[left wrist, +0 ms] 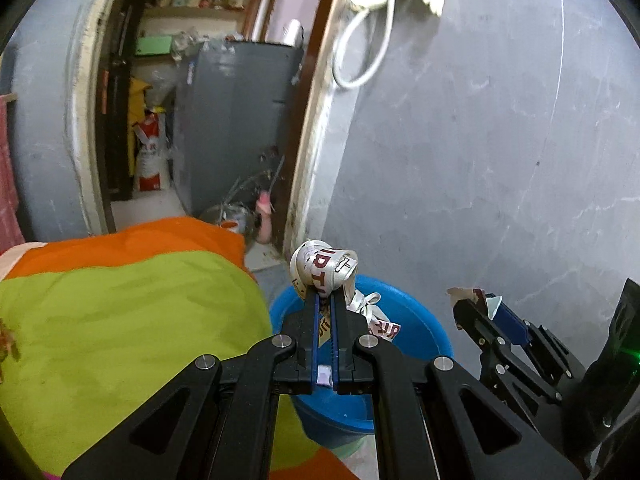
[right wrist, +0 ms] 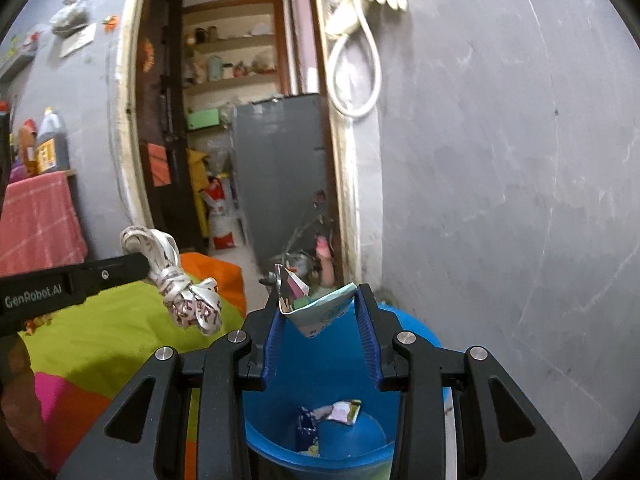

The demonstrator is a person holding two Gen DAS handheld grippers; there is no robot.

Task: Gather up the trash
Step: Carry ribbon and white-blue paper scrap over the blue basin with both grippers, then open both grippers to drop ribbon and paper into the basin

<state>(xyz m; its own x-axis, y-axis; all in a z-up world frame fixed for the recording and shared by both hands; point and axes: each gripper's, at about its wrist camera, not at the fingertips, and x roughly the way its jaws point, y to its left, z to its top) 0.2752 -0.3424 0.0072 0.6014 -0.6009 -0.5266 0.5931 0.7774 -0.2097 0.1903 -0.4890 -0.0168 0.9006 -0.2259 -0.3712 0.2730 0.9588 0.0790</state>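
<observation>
My left gripper is shut on a crumpled white ribbon with red letters, held over the near rim of the blue bucket. The ribbon also hangs from it in the right wrist view. My right gripper holds a folded paper wrapper between its blue pads, jaws wide around it, right above the bucket. A few wrappers lie on the bucket's bottom. The right gripper shows at the right in the left wrist view.
A bed with a green and orange cover lies left of the bucket. A grey wall stands right behind it. A doorway with a grey cabinet and shelves opens ahead. A white cable hangs on the wall.
</observation>
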